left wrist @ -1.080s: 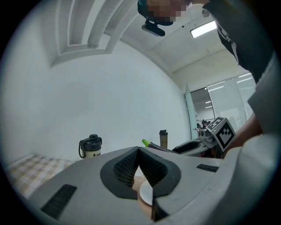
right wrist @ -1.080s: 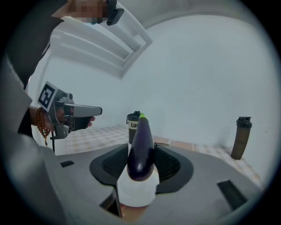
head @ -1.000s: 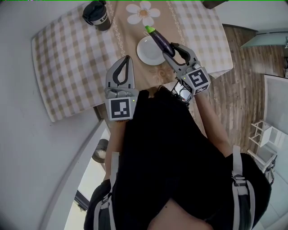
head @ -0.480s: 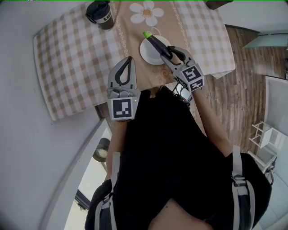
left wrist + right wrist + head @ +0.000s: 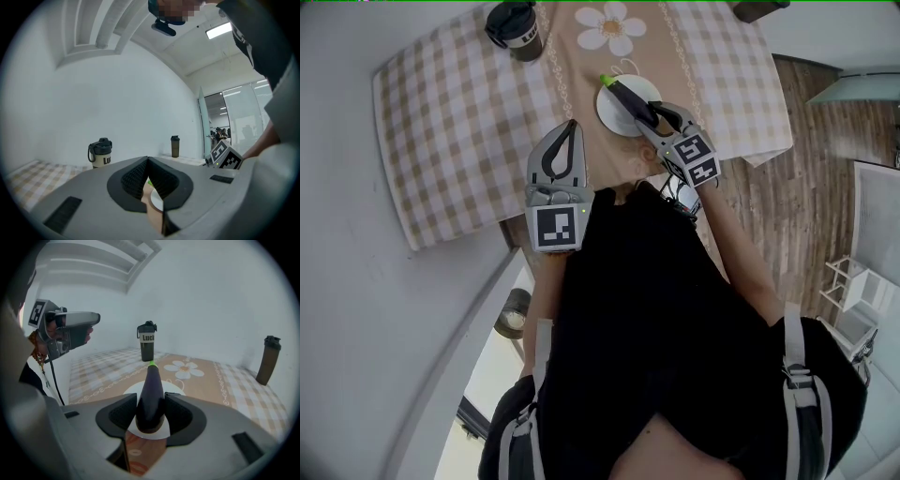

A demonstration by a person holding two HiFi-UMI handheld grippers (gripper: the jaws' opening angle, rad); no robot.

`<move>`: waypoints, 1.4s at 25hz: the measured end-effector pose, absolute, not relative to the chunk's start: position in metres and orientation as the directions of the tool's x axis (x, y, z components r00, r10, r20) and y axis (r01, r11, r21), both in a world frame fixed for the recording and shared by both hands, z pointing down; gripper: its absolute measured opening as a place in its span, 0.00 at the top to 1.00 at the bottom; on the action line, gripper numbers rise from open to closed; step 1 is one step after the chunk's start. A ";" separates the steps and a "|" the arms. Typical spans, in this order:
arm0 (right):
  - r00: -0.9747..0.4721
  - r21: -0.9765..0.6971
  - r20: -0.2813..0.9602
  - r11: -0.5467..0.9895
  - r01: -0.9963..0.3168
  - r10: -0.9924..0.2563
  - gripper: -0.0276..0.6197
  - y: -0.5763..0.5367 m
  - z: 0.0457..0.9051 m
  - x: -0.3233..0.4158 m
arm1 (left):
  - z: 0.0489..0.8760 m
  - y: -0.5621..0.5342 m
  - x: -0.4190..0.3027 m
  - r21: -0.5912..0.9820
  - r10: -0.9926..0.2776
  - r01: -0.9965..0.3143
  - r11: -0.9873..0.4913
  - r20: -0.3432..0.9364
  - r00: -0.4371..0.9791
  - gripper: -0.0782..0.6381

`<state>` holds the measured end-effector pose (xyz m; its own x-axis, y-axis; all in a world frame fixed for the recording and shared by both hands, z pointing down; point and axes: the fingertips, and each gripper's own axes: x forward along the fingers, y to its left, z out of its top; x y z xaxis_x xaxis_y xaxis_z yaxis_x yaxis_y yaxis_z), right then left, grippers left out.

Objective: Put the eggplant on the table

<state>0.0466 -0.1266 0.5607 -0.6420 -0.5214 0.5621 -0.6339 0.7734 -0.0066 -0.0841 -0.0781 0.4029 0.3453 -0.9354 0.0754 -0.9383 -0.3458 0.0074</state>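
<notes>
- Over the white plate (image 5: pixel 610 116), near the worktop's (image 5: pixel 441 131) front edge, the right gripper (image 5: pixel 645 112) carries the eggplant (image 5: pixel 626 94).
- Its fingers (image 5: pixel 123 412) are clamped on the thick, rounded end of the eggplant, one pad on each side.
- From the right gripper view, the eggplant runs straight out along the fingers, with its green stem tip aimed at the dark lidded mug (image 5: pixel 147 344) at the far end of the worktop.
- From the head view, the purple body lies across the plate. Whether it touches the plate I cannot tell.
- Beneath the plate lies a tan runner (image 5: pixel 581 66) printed with a white flower, with checked cloth on both sides of it.
- Left of the plate, the left gripper (image 5: pixel 570 131) hangs over the worktop's front edge, level and well apart from the eggplant.
- Its fingers (image 5: pixel 133 178) are clenched, tips meeting, with nothing between them.
- At the far right of the worktop, in the right gripper view, a tall dark bottle (image 5: pixel 269 359) stands upright.
</notes>
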 end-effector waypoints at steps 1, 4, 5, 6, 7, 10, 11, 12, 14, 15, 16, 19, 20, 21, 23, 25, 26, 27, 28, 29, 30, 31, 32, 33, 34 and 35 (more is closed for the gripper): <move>-0.639 -0.008 0.567 0.772 -0.635 -0.520 0.66 -0.127 0.563 0.047 | 0.403 -0.078 -0.084 0.005 -0.935 -0.938 -0.347 0.076 0.346 0.90; -0.632 -0.016 0.581 0.769 -0.639 -0.513 0.66 -0.128 0.568 0.047 | 0.405 -0.079 -0.085 0.005 -0.935 -0.938 -0.347 0.080 0.346 0.90; -0.628 -0.016 0.587 0.768 -0.640 -0.511 0.66 -0.129 0.570 0.047 | 0.405 -0.080 -0.085 0.004 -0.935 -0.938 -0.348 0.080 0.347 0.90; -0.625 -0.016 0.592 0.768 -0.641 -0.509 0.66 -0.129 0.572 0.047 | 0.405 -0.080 -0.085 0.003 -0.934 -0.937 -0.348 0.082 0.347 0.90; -0.622 -0.017 0.597 0.767 -0.641 -0.507 0.66 -0.129 0.574 0.047 | 0.406 -0.081 -0.085 0.002 -0.934 -0.937 -0.349 0.084 0.348 0.90; -0.618 -0.021 0.605 0.766 -0.642 -0.501 0.66 -0.129 0.577 0.048 | 0.407 -0.082 -0.086 0.003 -0.933 -0.937 -0.349 0.091 0.348 0.90; -0.617 -0.022 0.608 0.766 -0.642 -0.500 0.66 -0.130 0.578 0.048 | 0.408 -0.082 -0.086 0.003 -0.933 -0.937 -0.349 0.093 0.348 0.90; -0.616 -0.022 0.611 0.766 -0.642 -0.498 0.66 -0.130 0.579 0.047 | 0.409 -0.083 -0.086 0.003 -0.933 -0.937 -0.349 0.093 0.348 0.90; -0.614 -0.024 0.614 0.766 -0.642 -0.496 0.66 -0.130 0.580 0.047 | 0.410 -0.083 -0.087 0.007 -0.933 -0.937 -0.348 0.092 0.347 0.90; -0.614 -0.025 0.615 0.766 -0.642 -0.495 0.66 -0.130 0.581 0.046 | 0.410 -0.083 -0.087 0.010 -0.933 -0.938 -0.347 0.093 0.346 0.90; -0.613 -0.025 0.616 0.766 -0.642 -0.494 0.66 -0.130 0.581 0.046 | 0.410 -0.084 -0.088 0.012 -0.934 -0.938 -0.346 0.093 0.346 0.90; -0.610 -0.023 0.619 0.766 -0.643 -0.494 0.66 -0.132 0.582 0.045 | 0.412 -0.085 -0.088 0.013 -0.934 -0.938 -0.346 0.093 0.346 0.90; -0.608 -0.020 0.620 0.765 -0.644 -0.495 0.66 -0.133 0.582 0.046 | 0.412 -0.086 -0.088 0.012 -0.933 -0.938 -0.347 0.094 0.347 0.90; -0.606 -0.017 0.622 0.765 -0.644 -0.496 0.66 -0.134 0.581 0.046 | 0.412 -0.086 -0.088 0.013 -0.933 -0.937 -0.348 0.092 0.348 0.90; -0.601 -0.012 0.626 0.764 -0.645 -0.497 0.66 -0.133 0.576 0.044 | 0.408 -0.085 -0.092 0.025 -0.933 -0.938 -0.347 0.088 0.348 0.90; -0.601 -0.011 0.626 0.765 -0.644 -0.497 0.65 -0.132 0.571 0.040 | 0.405 -0.084 -0.097 0.037 -0.934 -0.938 -0.345 0.087 0.347 0.90; -0.604 -0.014 0.624 0.766 -0.643 -0.496 0.65 -0.133 0.572 0.041 | 0.407 -0.084 -0.096 0.036 -0.934 -0.938 -0.345 0.090 0.347 0.90; -0.608 -0.019 0.621 0.766 -0.643 -0.494 0.65 -0.134 0.575 0.043 | 0.410 -0.086 -0.093 0.032 -0.933 -0.938 -0.345 0.094 0.347 0.90; -0.612 -0.025 0.618 0.766 -0.643 -0.494 0.65 -0.135 0.578 0.044 | 0.413 -0.087 -0.091 0.027 -0.933 -0.938 -0.346 0.097 0.347 0.90; -0.614 -0.028 0.616 0.766 -0.643 -0.493 0.65 -0.135 0.580 0.044 | 0.414 -0.088 -0.090 0.024 -0.932 -0.937 -0.347 0.099 0.348 0.90; -0.616 -0.029 0.614 0.766 -0.642 -0.493 0.65 -0.135 0.580 0.043 | 0.415 -0.088 -0.090 0.022 -0.932 -0.937 -0.348 0.101 0.349 0.90; -0.617 -0.028 0.613 0.766 -0.642 -0.494 0.65 -0.136 0.579 0.042 | 0.414 -0.089 -0.091 0.022 -0.931 -0.937 -0.349 0.103 0.349 0.90; -0.617 -0.026 0.611 0.766 -0.642 -0.496 0.65 -0.136 0.579 0.042 | 0.414 -0.089 -0.091 0.023 -0.931 -0.937 -0.349 0.105 0.350 0.90; -0.616 -0.024 0.610 0.766 -0.643 -0.498 0.65 -0.137 0.578 0.041 | 0.414 -0.090 -0.091 0.024 -0.930 -0.936 -0.350 0.107 0.351 0.90; -0.615 -0.023 0.610 0.765 -0.644 -0.500 0.65 -0.137 0.578 0.041 | 0.414 -0.090 -0.091 0.024 -0.930 -0.936 -0.351 0.107 0.352 0.90; -0.615 -0.023 0.609 0.763 -0.645 -0.501 0.65 -0.137 0.577 0.041 | 0.414 -0.090 -0.091 0.023 -0.930 -0.936 -0.353 0.106 0.353 0.90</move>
<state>0.0410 -0.1367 0.5773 -0.6147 -0.5012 0.6090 -0.6455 0.7634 -0.0232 -0.0912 -0.0904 0.4141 0.3529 -0.9296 0.1059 -0.9355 -0.3525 0.0230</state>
